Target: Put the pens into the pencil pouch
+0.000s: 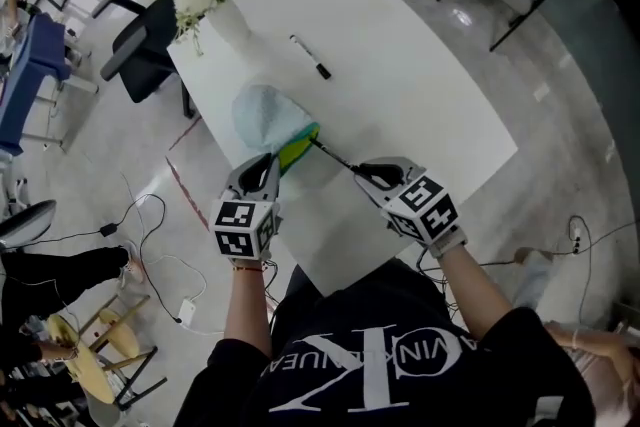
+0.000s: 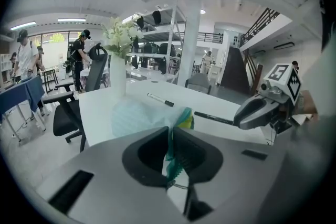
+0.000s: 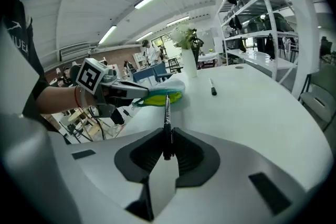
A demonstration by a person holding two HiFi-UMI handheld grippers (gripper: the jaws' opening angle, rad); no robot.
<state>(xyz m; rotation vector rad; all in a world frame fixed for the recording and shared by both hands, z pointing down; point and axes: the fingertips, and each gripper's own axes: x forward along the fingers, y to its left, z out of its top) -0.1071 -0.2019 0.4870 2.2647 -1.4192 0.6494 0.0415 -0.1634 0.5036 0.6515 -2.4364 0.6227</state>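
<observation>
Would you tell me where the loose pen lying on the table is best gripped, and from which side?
Probably mid-barrel, from above, pinching across its length: the pen lies flat on the table, slim, with bare tabletop on both sides.

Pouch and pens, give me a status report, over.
Left gripper shut on the edge of the pouch. Right gripper shut on a pen, tip at the pouch mouth. Second pen lies on the table. Nothing between pen and pouch.

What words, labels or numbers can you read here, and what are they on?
"VIN KLEIN", upside down, start hidden, across a large "K": black shirt.
Print on the held pen: too small to read.
Left cube, right cube: marker patterns, no letters.
</observation>
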